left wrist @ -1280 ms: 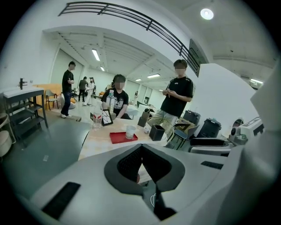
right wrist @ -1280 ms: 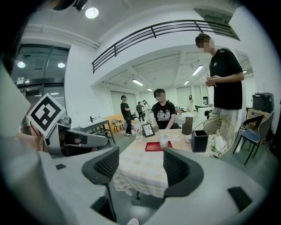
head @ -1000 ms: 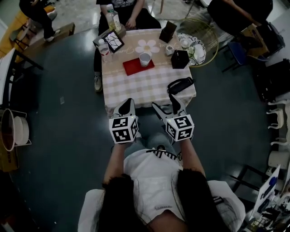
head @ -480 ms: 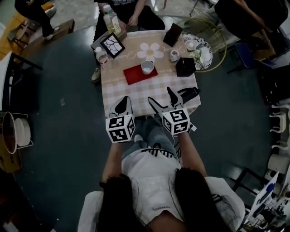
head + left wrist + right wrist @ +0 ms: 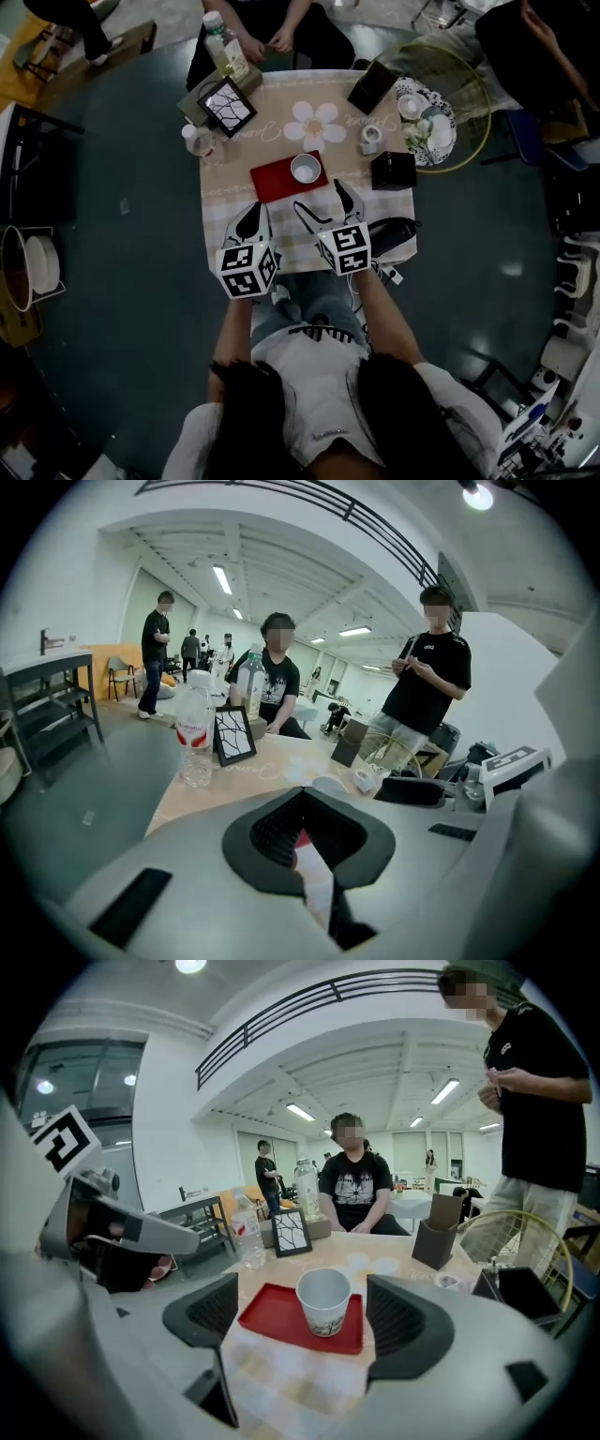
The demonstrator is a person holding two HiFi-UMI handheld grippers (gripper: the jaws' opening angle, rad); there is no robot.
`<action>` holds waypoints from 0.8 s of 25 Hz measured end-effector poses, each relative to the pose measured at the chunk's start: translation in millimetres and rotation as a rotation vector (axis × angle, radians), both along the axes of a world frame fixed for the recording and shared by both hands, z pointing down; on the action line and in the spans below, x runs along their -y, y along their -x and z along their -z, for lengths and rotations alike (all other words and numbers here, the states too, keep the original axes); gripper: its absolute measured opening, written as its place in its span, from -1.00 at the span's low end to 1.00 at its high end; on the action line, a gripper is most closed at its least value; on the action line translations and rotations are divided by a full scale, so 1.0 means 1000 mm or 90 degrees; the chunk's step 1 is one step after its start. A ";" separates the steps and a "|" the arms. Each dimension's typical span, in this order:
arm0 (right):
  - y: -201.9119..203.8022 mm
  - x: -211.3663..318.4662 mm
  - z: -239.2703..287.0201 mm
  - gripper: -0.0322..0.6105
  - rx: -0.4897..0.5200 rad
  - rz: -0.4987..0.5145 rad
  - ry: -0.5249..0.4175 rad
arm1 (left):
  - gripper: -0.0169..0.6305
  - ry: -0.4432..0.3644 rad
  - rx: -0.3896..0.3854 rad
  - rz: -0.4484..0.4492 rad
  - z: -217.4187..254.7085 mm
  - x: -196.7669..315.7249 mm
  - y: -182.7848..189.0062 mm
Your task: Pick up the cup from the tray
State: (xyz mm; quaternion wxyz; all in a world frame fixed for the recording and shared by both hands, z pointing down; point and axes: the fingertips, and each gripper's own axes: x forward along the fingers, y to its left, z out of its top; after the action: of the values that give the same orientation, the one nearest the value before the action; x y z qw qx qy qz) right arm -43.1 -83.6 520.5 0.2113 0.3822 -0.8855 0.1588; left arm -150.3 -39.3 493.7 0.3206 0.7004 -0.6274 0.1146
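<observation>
Spreads the right gripper (image 5: 319,194) wide, jaws just now opening further, pads pinching nothing; presses the left gripper (image 5: 253,210) together, likewise empty. Points both over the near edge of the table (image 5: 220,192) toward the cup (image 5: 305,169): white, upright, looking empty, on the red tray (image 5: 272,180), clear of the pads. Shares the checked cloth with a clear bottle (image 5: 199,141), a framed picture (image 5: 228,105) and a black box (image 5: 393,171). Faces a seated person (image 5: 272,19) across it, dark floor (image 5: 112,234) all round.
</observation>
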 end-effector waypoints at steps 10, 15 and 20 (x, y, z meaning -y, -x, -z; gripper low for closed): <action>0.022 0.050 -0.052 0.39 -0.020 0.044 0.040 | -0.93 0.073 0.002 0.018 -0.042 0.037 0.005; 0.034 0.057 -0.073 0.38 -0.043 0.069 0.051 | -0.93 0.096 -0.002 0.026 -0.059 0.050 0.000; 0.039 0.058 -0.098 0.38 -0.071 0.092 0.088 | -0.93 0.110 0.004 0.032 -0.068 0.059 0.002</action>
State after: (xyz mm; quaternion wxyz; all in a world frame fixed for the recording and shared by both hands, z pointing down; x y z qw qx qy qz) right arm -82.2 -141.5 618.4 0.2969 0.3101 -0.8846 0.1822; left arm -152.8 -98.8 561.6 0.3803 0.6540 -0.6335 0.1623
